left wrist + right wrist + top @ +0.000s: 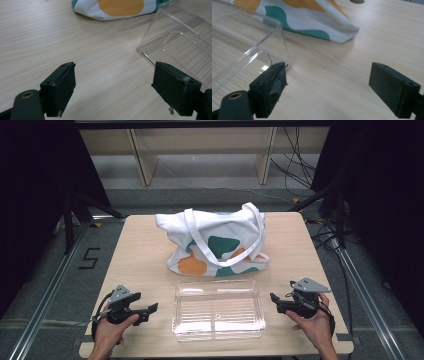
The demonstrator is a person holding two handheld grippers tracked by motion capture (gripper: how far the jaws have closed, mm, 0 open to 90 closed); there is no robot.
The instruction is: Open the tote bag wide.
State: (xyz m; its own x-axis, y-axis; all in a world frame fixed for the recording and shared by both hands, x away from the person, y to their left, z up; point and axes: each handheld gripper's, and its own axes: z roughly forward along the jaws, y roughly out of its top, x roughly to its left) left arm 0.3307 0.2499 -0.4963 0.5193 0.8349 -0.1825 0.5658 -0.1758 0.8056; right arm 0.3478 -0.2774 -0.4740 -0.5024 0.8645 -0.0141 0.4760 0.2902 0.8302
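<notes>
Even overhead light, perhaps slightly soft

Bag (215, 245) behind box (218, 310) on table (140, 255); claws flank box.

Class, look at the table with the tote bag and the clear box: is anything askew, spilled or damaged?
Nothing stands out. The tote bag slumps softly, as cloth does; the clear box sits square and empty in front of it on the table, nothing spilled.

A lab recording bay is indicated: a pale wooden desk (140, 250) framed by aluminium rails (50, 285), black curtains (30, 180) and loose black cables (295, 165).
</notes>
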